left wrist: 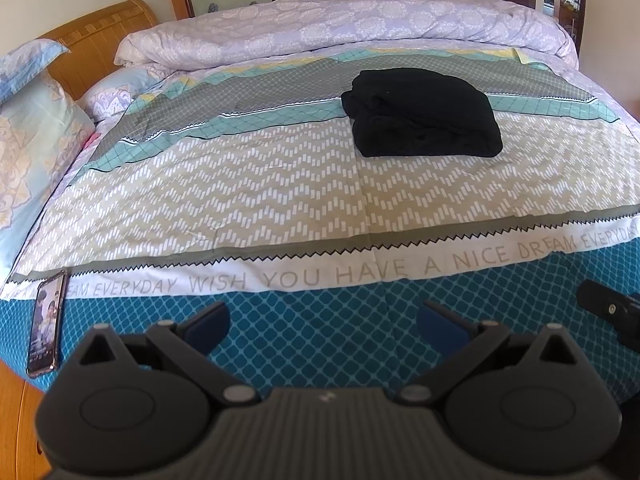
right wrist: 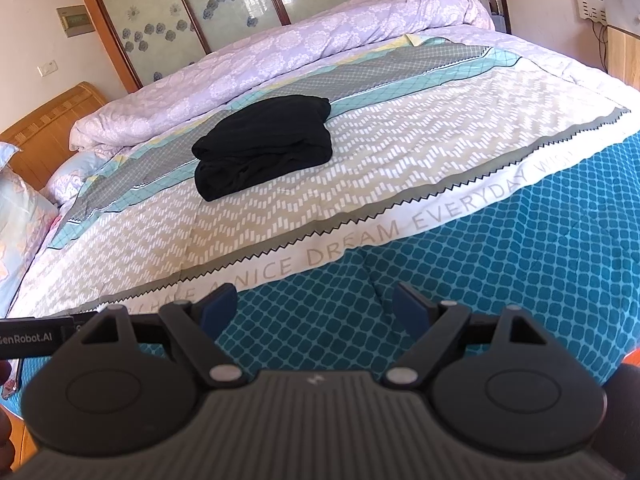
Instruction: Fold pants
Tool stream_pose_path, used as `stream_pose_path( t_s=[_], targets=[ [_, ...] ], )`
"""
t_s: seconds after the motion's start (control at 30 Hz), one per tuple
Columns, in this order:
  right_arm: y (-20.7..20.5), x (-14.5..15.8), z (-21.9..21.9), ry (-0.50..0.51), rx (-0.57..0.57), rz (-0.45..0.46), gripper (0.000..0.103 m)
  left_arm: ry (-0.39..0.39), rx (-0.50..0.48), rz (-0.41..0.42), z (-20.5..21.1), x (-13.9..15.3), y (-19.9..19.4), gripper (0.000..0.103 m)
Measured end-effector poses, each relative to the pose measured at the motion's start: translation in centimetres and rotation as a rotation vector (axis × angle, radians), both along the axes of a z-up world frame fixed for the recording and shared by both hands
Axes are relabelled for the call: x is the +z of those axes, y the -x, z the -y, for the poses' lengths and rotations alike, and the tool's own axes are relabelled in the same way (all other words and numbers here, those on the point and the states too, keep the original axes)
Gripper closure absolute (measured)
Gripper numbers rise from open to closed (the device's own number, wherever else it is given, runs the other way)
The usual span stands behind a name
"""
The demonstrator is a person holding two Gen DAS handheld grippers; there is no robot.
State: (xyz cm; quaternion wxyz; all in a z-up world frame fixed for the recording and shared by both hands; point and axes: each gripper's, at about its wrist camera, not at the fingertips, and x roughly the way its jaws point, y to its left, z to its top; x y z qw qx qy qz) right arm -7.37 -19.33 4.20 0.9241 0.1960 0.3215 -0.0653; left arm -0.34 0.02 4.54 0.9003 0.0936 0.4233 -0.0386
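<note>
Black pants (left wrist: pixel 422 114) lie folded into a compact, thick bundle on the bed, w/ several layers stacked and soft creases across the top. In the left wrist view they sit upper right of centre, straddling the grey, teal and beige zigzag bands of the cover. In the right wrist view the pants (right wrist: pixel 264 146) sit upper left of centre. Edges rounded, not sharp.

bed (left wrist: pixel 280 200): patterned quilt | wooden headboard (left wrist: pixel 100 36) | frosted floral window (right wrist: pixel 224 4) | daylight
</note>
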Motion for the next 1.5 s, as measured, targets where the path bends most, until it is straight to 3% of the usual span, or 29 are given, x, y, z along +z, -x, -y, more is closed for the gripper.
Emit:
stream_pose_path(
  t_s=[1.5],
  targets=[
    [0.25,0.00,0.46,-0.021,-0.011,0.000,0.016,-0.019,0.011,-0.015,0.16,-0.52,-0.08,0.000]
  ],
)
